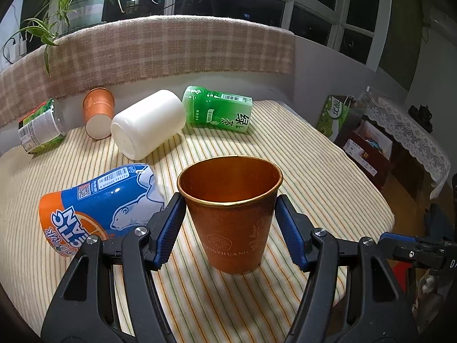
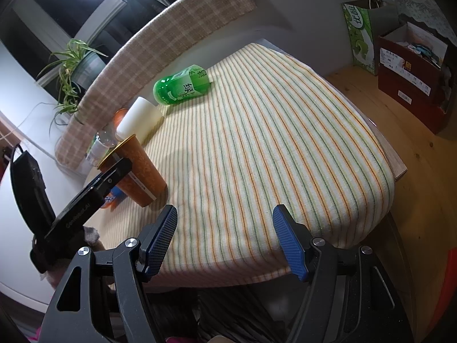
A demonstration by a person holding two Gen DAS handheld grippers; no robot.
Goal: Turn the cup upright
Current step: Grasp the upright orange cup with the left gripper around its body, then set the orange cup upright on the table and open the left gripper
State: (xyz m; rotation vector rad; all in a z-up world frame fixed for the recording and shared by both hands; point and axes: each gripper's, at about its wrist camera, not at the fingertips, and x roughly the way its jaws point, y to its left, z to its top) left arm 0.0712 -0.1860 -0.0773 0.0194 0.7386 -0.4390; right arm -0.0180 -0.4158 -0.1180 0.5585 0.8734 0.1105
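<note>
An orange cup with a gold rim [image 1: 232, 217] stands upright on the striped tablecloth [image 1: 300, 154], mouth up. My left gripper [image 1: 230, 230] is open around it, a blue pad on each side, with small gaps to the cup wall. In the right wrist view the same cup [image 2: 137, 165] stands at the left, partly behind the left gripper's black finger [image 2: 94, 188]. My right gripper [image 2: 225, 240] is open and empty above the table's near edge.
Lying on their sides on the cloth: a blue-orange bottle [image 1: 100, 205], a white cup [image 1: 148, 123], a second orange cup [image 1: 98, 113], a green tea bottle [image 1: 220, 108] and a clear bottle [image 1: 40, 127]. A plaid blanket [image 1: 160, 48] backs the table. Boxes [image 2: 411, 68] stand right.
</note>
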